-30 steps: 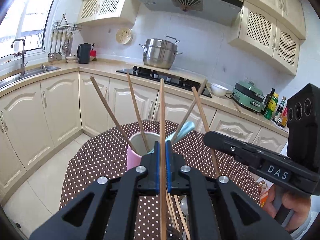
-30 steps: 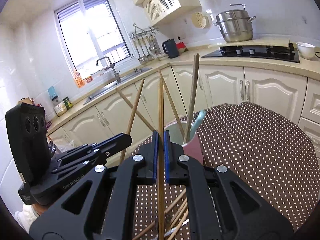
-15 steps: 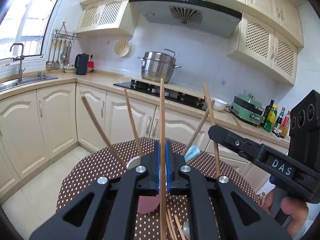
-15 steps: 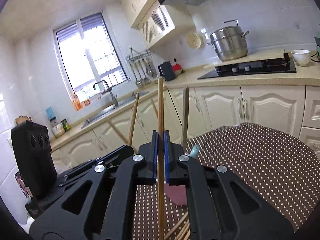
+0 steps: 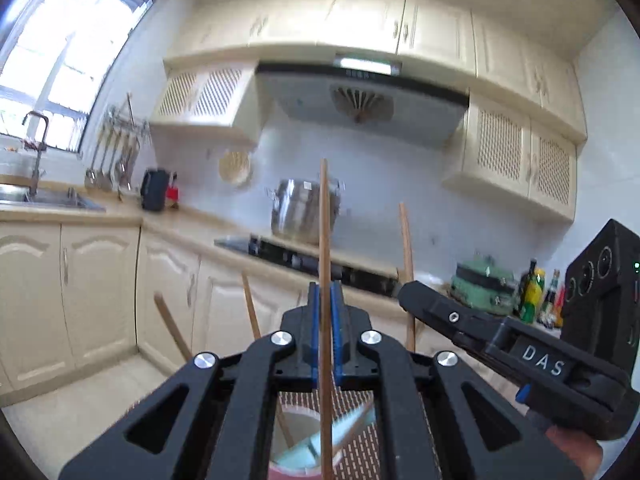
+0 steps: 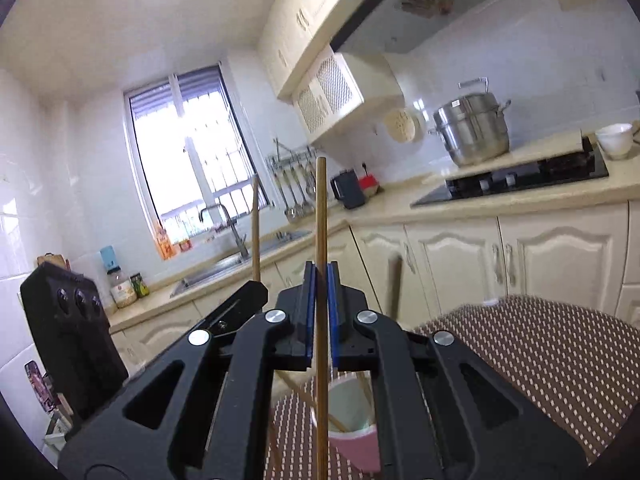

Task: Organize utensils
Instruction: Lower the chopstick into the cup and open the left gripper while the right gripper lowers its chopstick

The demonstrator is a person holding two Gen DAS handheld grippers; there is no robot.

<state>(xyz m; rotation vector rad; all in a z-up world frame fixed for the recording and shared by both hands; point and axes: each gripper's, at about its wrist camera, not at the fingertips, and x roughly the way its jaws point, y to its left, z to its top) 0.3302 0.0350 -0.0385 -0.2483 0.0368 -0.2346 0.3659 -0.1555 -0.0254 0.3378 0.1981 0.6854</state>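
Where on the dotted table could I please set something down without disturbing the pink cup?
The dotted tablecloth lies bare between the pink cup and the lower cabinets. It is crowded at the cup itself, where chopsticks fan out and both tongs hold one upright above it.

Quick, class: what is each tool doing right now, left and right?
Left tool: shut on a wooden chopstick, held upright.
Right tool: shut on another wooden chopstick, also upright.
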